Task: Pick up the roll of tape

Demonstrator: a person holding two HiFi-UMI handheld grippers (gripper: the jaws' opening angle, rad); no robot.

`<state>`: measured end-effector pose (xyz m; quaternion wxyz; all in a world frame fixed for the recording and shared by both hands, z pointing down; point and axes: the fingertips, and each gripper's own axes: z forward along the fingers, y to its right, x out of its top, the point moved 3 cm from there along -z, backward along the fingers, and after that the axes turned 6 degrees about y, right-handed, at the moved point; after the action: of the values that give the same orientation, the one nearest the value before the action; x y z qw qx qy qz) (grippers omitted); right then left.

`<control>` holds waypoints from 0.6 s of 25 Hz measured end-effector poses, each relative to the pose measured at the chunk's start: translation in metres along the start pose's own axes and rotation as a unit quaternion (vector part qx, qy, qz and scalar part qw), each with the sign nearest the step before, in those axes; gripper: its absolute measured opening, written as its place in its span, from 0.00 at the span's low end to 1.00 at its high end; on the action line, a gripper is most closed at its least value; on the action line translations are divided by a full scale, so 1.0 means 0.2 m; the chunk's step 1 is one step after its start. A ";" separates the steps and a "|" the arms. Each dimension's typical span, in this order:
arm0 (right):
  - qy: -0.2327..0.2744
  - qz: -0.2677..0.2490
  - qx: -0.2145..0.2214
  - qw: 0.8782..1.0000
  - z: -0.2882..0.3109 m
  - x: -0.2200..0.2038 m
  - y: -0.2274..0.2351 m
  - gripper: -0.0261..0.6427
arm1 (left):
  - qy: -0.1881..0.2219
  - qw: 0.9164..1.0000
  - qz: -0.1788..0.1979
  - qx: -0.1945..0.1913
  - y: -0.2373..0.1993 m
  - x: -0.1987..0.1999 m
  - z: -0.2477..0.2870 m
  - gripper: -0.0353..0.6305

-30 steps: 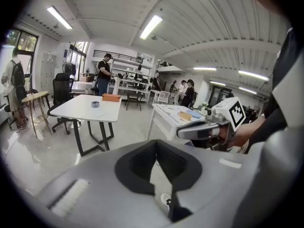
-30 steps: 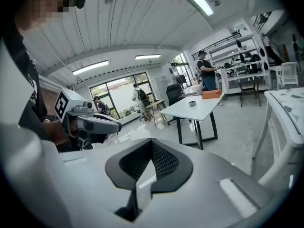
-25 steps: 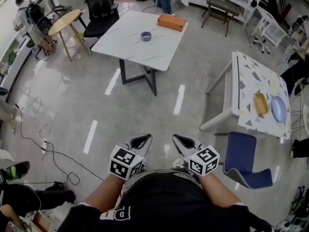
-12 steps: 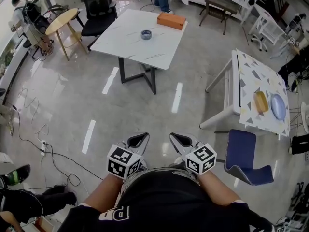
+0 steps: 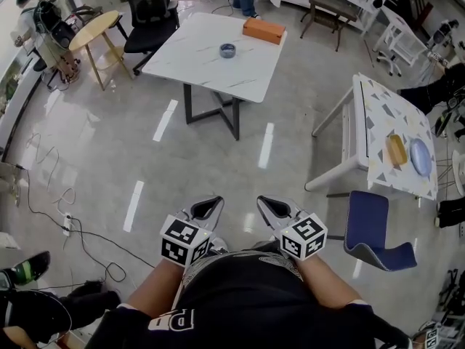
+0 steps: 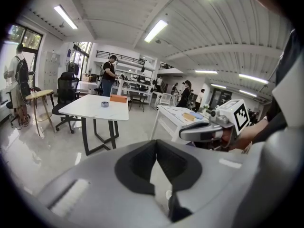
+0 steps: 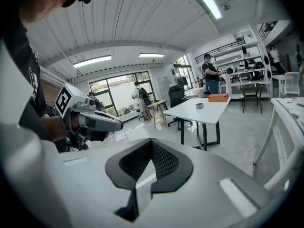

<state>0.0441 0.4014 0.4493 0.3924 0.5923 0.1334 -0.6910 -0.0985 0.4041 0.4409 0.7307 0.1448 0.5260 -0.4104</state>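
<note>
The roll of tape (image 5: 227, 50) is a small grey-blue ring lying on a white table (image 5: 203, 64) far ahead of me, near an orange box (image 5: 263, 30). Both grippers are held close to my body, far from that table. In the head view, my left gripper (image 5: 206, 208) and right gripper (image 5: 272, 209) are side by side, each shut with nothing in it. The left gripper view shows the roll of tape (image 6: 105, 104) small on the distant table, beyond the shut left gripper (image 6: 156, 142). The right gripper view shows the roll of tape (image 7: 200, 106) beyond the shut right gripper (image 7: 151, 141).
A shiny grey floor lies between me and the white table. A black office chair (image 5: 149, 13) and a round wooden table (image 5: 96, 31) stand to its left. At the right are a patterned table (image 5: 385, 115) with dishes and a blue chair (image 5: 374, 231). Cables (image 5: 65, 209) trail at the left.
The white table with the tape has shifted slightly right and down in the head view. Both grippers stay shut in the same place near my body.
</note>
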 end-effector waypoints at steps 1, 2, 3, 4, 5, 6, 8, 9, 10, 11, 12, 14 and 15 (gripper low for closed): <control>0.001 0.001 -0.002 1.000 0.01 -0.01 -0.02 0.03 | -0.001 1.000 0.000 -0.002 -0.01 -0.01 -0.02 0.14; 0.000 0.002 -0.004 1.000 0.02 -0.01 -0.04 0.03 | -0.002 1.000 0.000 -0.004 -0.02 -0.02 -0.03 0.14; -0.001 0.004 -0.006 1.000 0.02 -0.03 -0.06 0.03 | -0.003 1.000 0.000 -0.006 -0.03 -0.03 -0.05 0.14; -0.002 0.004 -0.008 1.000 0.03 -0.04 -0.09 0.03 | -0.004 1.000 -0.001 -0.008 -0.04 -0.05 -0.07 0.14; -0.004 0.004 -0.011 1.000 0.03 -0.05 -0.11 0.03 | -0.004 1.000 -0.002 -0.010 -0.05 -0.06 -0.08 0.14; -0.005 0.003 -0.012 1.000 0.03 -0.06 -0.12 0.03 | -0.005 1.000 -0.003 -0.011 -0.07 -0.07 -0.10 0.14; -0.009 0.001 -0.014 1.000 0.04 -0.08 -0.15 0.03 | -0.006 1.000 -0.006 -0.010 -0.09 -0.09 -0.12 0.14; -0.012 0.002 -0.015 1.000 0.05 -0.09 -0.15 0.03 | -0.006 1.000 -0.008 -0.009 -0.11 -0.10 -0.12 0.14; -0.014 0.003 -0.016 1.000 0.05 -0.09 -0.16 0.03 | -0.006 1.000 -0.009 -0.009 -0.12 -0.10 -0.13 0.14; -0.015 0.004 -0.017 1.000 0.05 -0.09 -0.16 0.03 | -0.005 1.000 -0.011 -0.010 -0.12 -0.10 -0.13 0.14; -0.015 0.006 -0.018 1.000 0.06 -0.09 -0.16 0.03 | -0.004 1.000 -0.011 -0.011 -0.13 -0.10 -0.14 0.14; -0.012 0.008 -0.020 1.000 0.09 -0.07 -0.15 0.03 | -0.001 1.000 -0.011 -0.013 -0.14 -0.09 -0.13 0.14; -0.011 0.008 -0.019 1.000 0.10 -0.06 -0.15 0.03 | -0.002 1.000 -0.011 -0.014 -0.15 -0.09 -0.12 0.14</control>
<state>0.0093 0.4125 0.4580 0.4111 0.5779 0.1372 -0.6916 -0.1385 0.4083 0.4535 0.7288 0.1279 0.5321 -0.4115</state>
